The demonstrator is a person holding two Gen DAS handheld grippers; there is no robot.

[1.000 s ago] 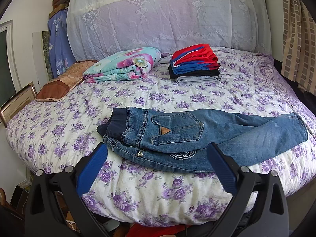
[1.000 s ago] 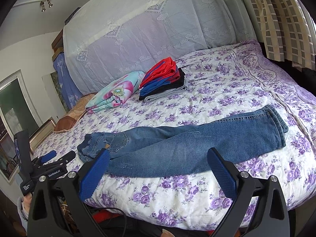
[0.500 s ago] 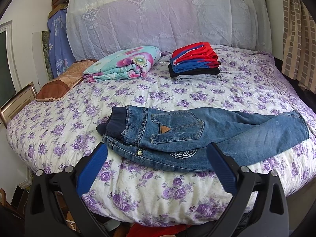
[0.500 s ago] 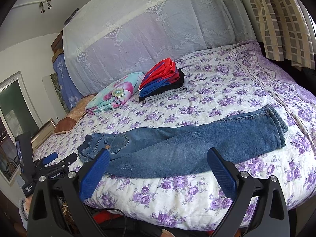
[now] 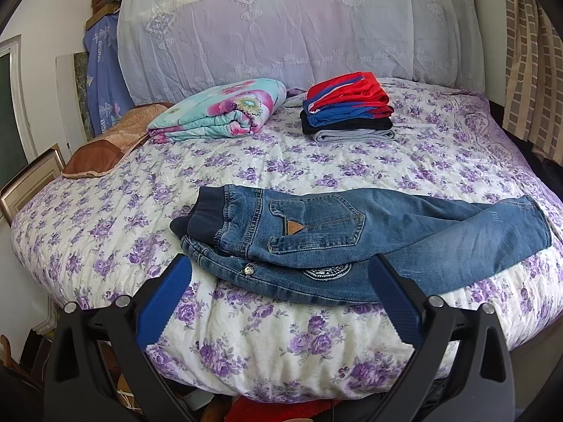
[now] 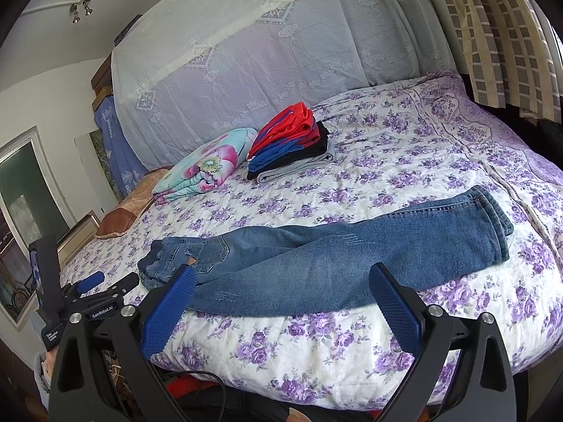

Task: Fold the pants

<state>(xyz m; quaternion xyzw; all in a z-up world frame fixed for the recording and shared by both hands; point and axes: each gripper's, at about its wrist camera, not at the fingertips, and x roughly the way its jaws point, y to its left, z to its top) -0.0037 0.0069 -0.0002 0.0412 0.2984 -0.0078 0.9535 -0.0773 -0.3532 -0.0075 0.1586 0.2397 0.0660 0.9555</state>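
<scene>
A pair of blue jeans (image 5: 352,242) lies on the floral bed near its front edge, folded lengthwise, waistband to the left and leg cuffs to the right. It also shows in the right wrist view (image 6: 334,256). My left gripper (image 5: 281,302) is open and empty, just short of the waist part, over the bed's edge. My right gripper (image 6: 281,302) is open and empty, in front of the legs' middle. The left gripper also shows at the left edge of the right wrist view (image 6: 102,281).
A stack of folded clothes (image 5: 348,109) and a folded floral quilt (image 5: 218,112) lie at the back of the bed (image 5: 105,218). A brown pillow (image 5: 105,147) lies at the left. Curtains (image 6: 492,35) hang at the right. Clutter lies on the floor below the bed's edge.
Both grippers have drifted slightly; the jeans sit a little lower and closer in the views. Neither gripper has touched anything.
</scene>
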